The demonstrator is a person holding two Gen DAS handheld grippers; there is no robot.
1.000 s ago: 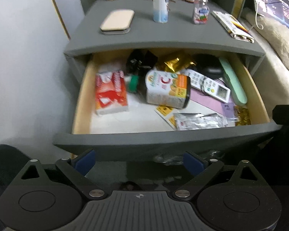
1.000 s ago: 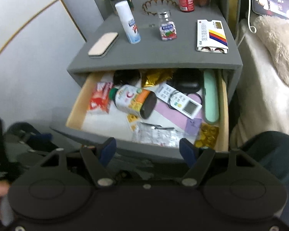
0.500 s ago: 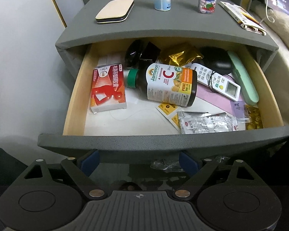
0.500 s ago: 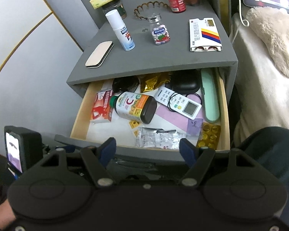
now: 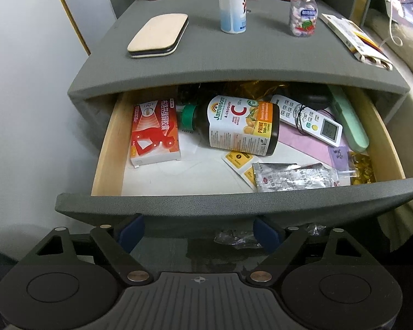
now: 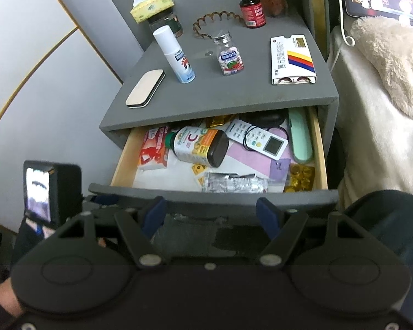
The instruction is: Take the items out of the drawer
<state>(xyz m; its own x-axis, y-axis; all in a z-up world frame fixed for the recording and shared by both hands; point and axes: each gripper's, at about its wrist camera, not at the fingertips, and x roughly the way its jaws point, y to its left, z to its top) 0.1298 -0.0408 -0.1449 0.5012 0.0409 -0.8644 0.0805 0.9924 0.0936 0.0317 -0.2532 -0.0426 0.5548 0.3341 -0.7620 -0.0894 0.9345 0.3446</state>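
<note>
Open grey drawer (image 5: pixel 234 200) holds toppled vitamin bottle (image 5: pixel 242 126).

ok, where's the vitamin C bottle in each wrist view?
Left wrist: vitamin C bottle mid-drawer, lying on its side, green cap left.
Right wrist: bottle drawer centre-left, cap left.
Shared landmark: white remote, just to its right in both.

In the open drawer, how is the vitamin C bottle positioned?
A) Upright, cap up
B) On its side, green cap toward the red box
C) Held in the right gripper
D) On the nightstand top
B: the vitamin C bottle lies on its side, green cap beside the red box.
</note>
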